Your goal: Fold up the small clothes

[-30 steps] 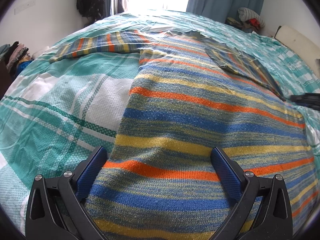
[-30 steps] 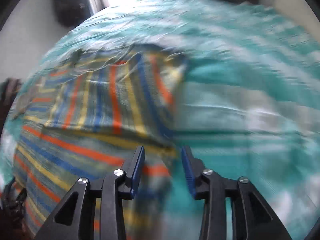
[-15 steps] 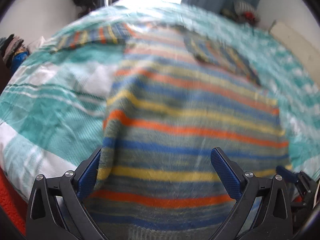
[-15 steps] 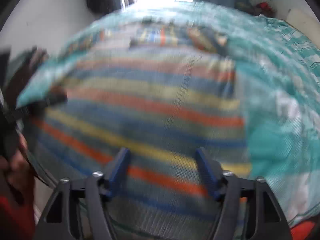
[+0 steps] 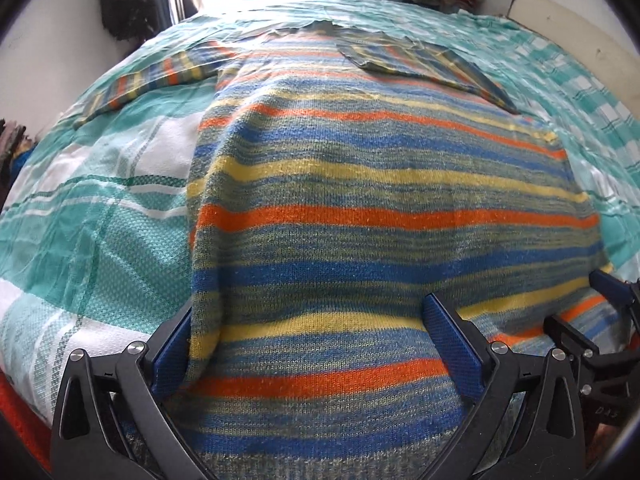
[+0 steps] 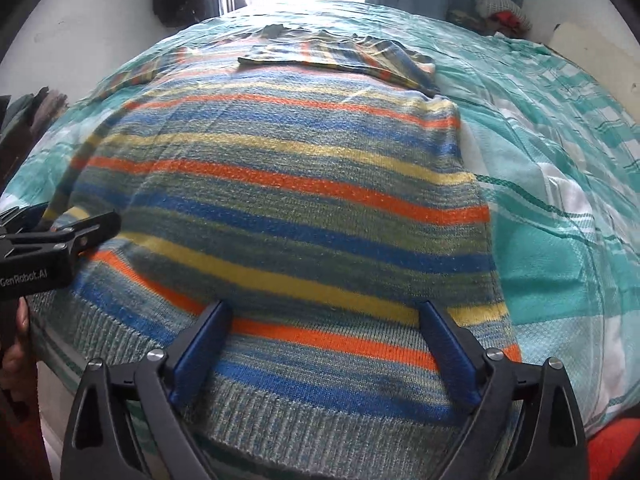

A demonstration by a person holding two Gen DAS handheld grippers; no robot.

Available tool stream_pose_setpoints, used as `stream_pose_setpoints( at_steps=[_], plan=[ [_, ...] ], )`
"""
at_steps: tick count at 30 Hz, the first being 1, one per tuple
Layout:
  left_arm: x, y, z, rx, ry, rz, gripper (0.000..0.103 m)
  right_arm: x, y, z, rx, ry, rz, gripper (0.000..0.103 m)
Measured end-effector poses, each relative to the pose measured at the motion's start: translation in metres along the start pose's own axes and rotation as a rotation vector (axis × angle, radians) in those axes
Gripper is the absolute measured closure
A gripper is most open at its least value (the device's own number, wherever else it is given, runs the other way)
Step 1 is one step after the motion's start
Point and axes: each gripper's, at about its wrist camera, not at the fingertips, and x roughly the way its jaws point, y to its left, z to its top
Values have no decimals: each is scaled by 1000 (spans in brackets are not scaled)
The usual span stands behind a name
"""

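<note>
Your orange, blue and yellow striped knitted sweater lies flat on the teal-and-white checked bedspread, its hem nearest you, with your left gripper wide open over it and your right gripper opening, both gripping nothing.

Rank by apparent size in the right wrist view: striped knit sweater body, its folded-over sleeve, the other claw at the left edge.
1. Striped knit sweater body, by far the largest.
2. Folded-over sleeve and other claw: look alike; the claw sits nearer the camera and is cropped, so unranked.

Bare bedspread beside sweater
</note>
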Motion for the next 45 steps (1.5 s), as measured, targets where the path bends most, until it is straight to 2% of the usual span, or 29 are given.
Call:
stream_pose_setpoints(
  at_steps=[15,18,21,24,25,27,29,30,31,33,36,38,39,41,42,43,44,45],
  plan=[
    [1,-1,2,21,41,5,0,2,1,-1,15,2,-23,4],
    [-9,2,3,7,71,-15,1,1,0,-2,24,0,-15,4],
    [-34,16,7,-44,120,-78,1,2,-1,0,28,9,-13,3],
    [-72,65,30,-201,30,-227,1,1,-1,0,30,14,-13,3],
    [-80,97,48,-278,-18,-247,1,1,0,0,31,15,-15,3],
    [-78,148,73,-406,-62,-247,1,1,0,0,30,16,-16,3],
    [-60,212,99,-568,-81,-222,1,1,0,0,29,19,-14,3],
    [-44,245,109,-654,-78,-184,1,1,0,0,29,24,-12,2],
    [-25,275,117,-734,-62,-140,1,1,0,0,28,27,-11,2],
    [8,315,126,-834,-23,-101,2,1,0,1,27,31,-10,2],
    [44,345,140,-895,9,-24,5,1,0,1,25,35,-12,2],
    [65,350,154,-888,-2,-11,7,1,0,1,25,37,-14,2],
    [70,348,158,-879,-6,-15,11,1,1,2,24,38,-16,2],
    [87,345,168,-841,0,-11,28,1,1,2,25,40,-15,2],
    [94,343,172,-816,15,6,49,1,1,2,26,41,-16,2],
    [96,339,175,-775,33,50,88,2,1,2,27,44,-15,1],
    [96,337,178,-750,48,84,99,2,1,3,26,46,-15,1],
    [92,336,180,-748,41,97,100,3,1,3,26,50,-15,1]
  ],
)
